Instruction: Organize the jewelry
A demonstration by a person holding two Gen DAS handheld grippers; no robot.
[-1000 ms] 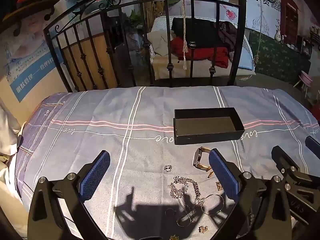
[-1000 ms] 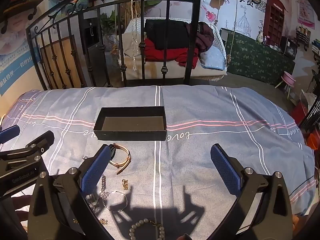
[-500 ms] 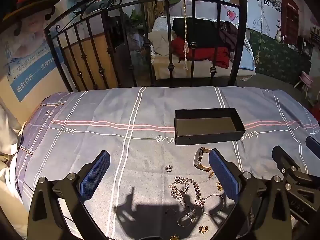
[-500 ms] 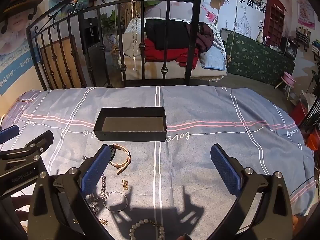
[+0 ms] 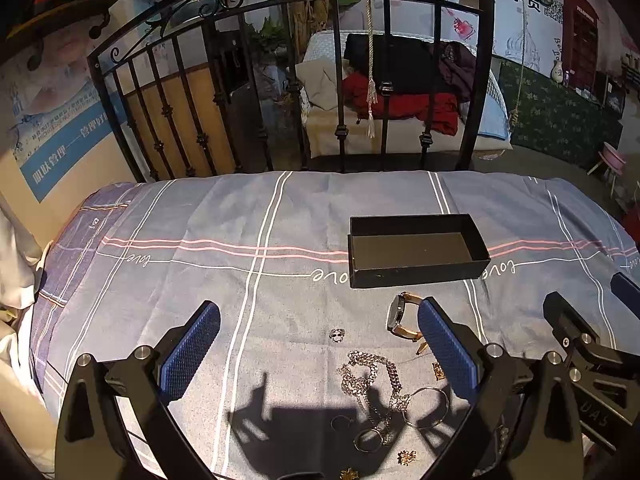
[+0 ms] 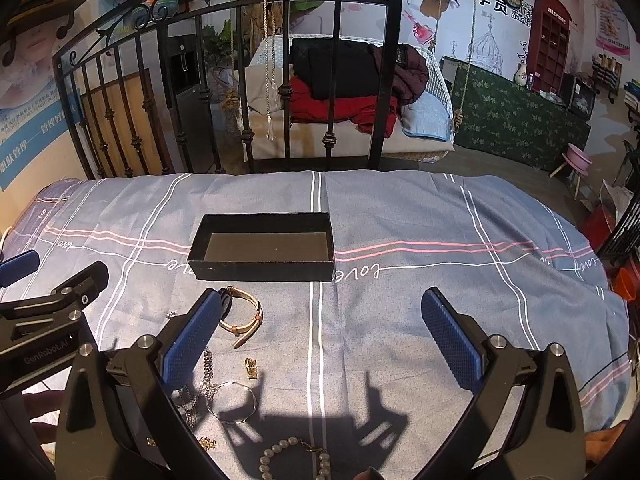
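Left wrist: one box (image 5: 416, 270), one watch (image 5: 402, 316).

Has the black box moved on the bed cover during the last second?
No. In both views the black box sits at the same place over the pink stripes and the "love" lettering on the bed cover.

Right gripper (image 6: 320, 320) wide open over bedsheet (image 6: 400, 208), holding nothing; black box (image 6: 262, 270) ahead-left, watch (image 6: 244, 312) just in front of box, bangle (image 6: 232, 402) and pearl bracelet (image 6: 276, 456) nearer camera.
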